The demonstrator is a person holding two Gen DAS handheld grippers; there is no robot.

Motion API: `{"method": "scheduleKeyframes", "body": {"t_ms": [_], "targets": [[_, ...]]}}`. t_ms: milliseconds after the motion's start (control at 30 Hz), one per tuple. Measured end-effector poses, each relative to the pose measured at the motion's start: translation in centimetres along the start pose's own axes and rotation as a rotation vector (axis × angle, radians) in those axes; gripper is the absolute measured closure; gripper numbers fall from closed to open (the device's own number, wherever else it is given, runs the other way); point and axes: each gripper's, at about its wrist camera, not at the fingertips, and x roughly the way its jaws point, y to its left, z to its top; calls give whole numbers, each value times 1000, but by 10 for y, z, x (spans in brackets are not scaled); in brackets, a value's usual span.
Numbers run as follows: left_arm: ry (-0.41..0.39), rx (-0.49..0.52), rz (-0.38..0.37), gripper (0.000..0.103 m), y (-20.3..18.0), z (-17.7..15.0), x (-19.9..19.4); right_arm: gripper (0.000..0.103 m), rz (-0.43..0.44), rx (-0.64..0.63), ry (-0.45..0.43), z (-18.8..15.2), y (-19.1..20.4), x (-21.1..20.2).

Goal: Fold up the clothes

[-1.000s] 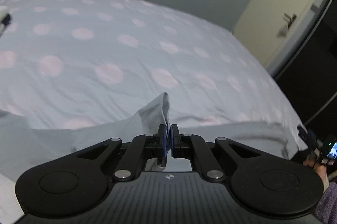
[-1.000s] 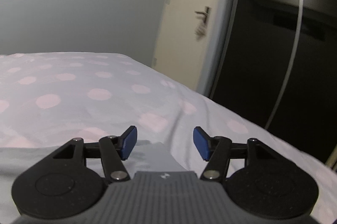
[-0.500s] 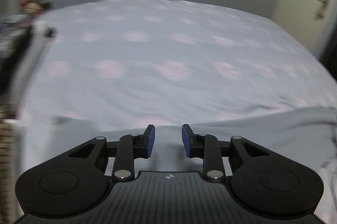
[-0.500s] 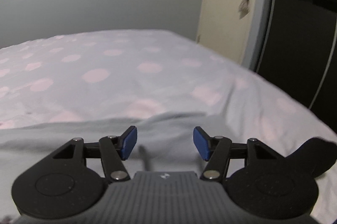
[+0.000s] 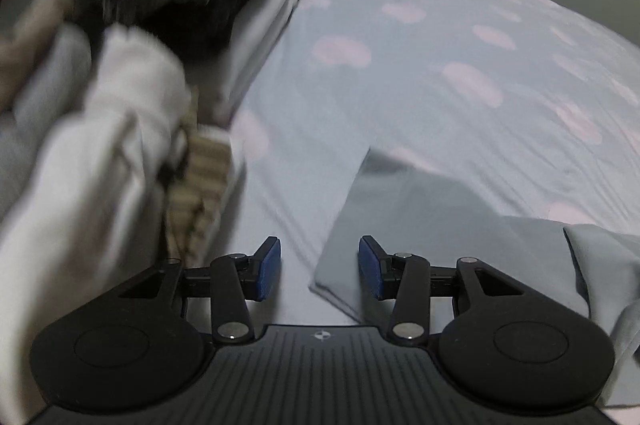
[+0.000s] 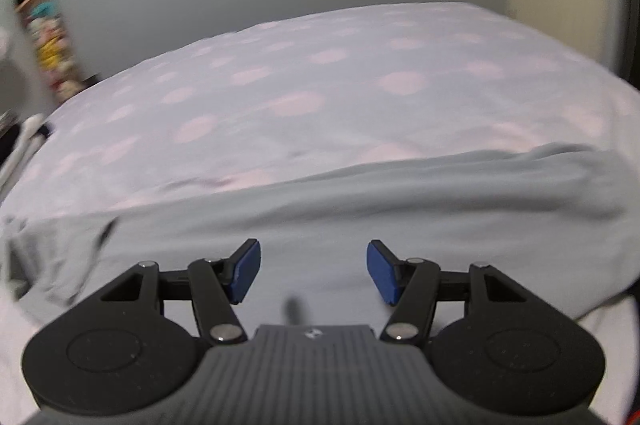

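Both tongs, left (image 5: 319, 267) and right (image 6: 313, 272), gape empty; pinch the soft, floppy garment (image 6: 400, 201) at a corner on the bed (image 6: 320, 85).

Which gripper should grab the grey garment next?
Probably left. The left gripper is open with the grey garment's corner between its fingers. The right gripper is also open, but over the flat middle of the cloth, with no edge to pinch.

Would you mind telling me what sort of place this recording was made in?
Most likely a bedroom at home. A bed with a polka-dot cover fills both views, a grey garment lies spread on it, and a pile of clothes sits beside it.
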Motion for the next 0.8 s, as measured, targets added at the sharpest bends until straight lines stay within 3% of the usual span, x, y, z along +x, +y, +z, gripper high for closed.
{"method": "scheduleKeyframes", "body": {"t_ms": [67,133,233,400,567,633,667,733,800], "targets": [[-2,-29,-39,68,3,-5,-2,40,18,-37,11,-6,17,3],[-15,-36,-47,89,4,-5,-5,40,21,-78,18,-12,29,8],[-44,-42,-42,94,3,0,-18,40,10,-120,26,-17,37,12],[-31,21,36,94,-5,10,-40,40,-9,-99,21,-13,28,13],[40,50,102,95,0,-7,-5,40,-11,-71,20,-10,23,13],[33,33,104,94,2,-13,1,40,-11,-77,21,-11,24,12],[18,33,109,93,2,-13,1,40,-11,-79,20,-10,24,10],[-7,33,123,77,2,-14,-2,40,-11,-79,17,-9,24,9],[-30,40,152,74,2,-12,-9,40,-11,-77,18,-9,24,10]]}}
